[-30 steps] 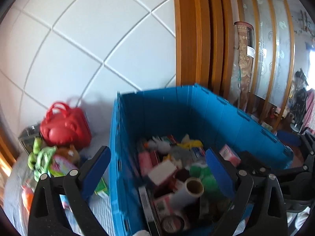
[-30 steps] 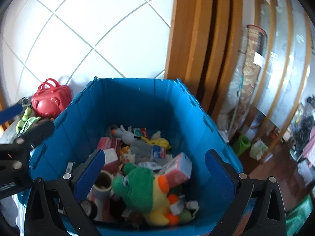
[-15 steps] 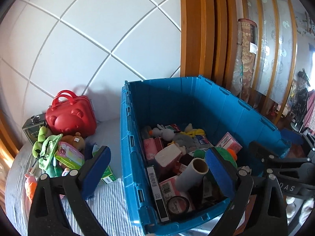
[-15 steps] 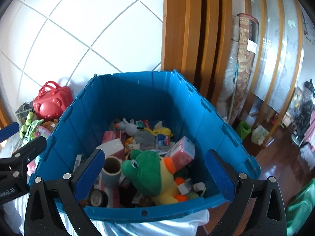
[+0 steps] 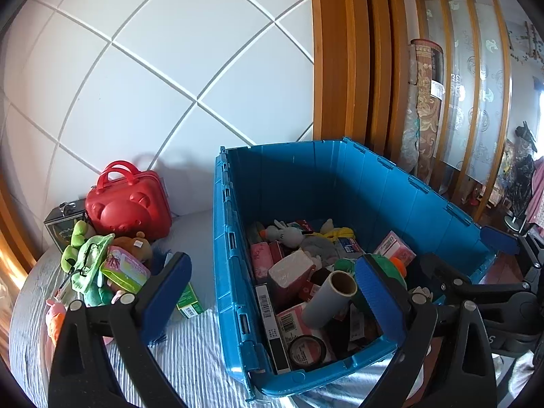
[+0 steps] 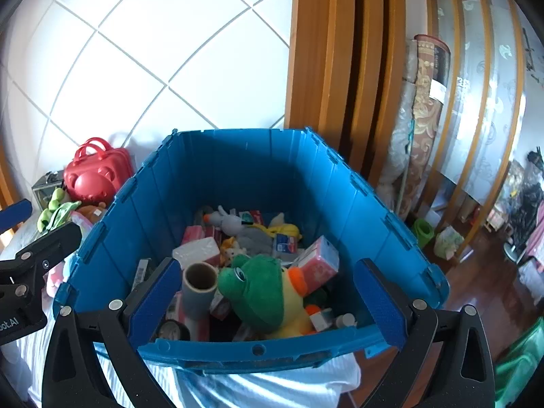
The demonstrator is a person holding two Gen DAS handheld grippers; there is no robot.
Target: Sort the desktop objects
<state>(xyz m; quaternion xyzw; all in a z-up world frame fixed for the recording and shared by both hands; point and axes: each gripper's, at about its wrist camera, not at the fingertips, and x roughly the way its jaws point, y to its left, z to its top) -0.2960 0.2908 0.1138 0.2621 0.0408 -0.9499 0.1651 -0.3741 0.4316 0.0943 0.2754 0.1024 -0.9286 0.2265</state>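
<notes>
A blue plastic crate stands on a striped cloth, full of mixed items: a grey cardboard tube, pink boxes, a tape roll, a green and yellow plush duck. My left gripper is open and empty above the crate's near left corner. My right gripper is open and empty above the crate's near rim, over the plush duck.
Left of the crate lie a red bear-shaped case, green plush toys, a small green box and a dark tin. A tiled white wall is behind. A wooden frame and rolled mats stand at right.
Both grippers have pulled back and up from the crate, so its whole near rim and more of the cloth now show. Both stay open and empty.
</notes>
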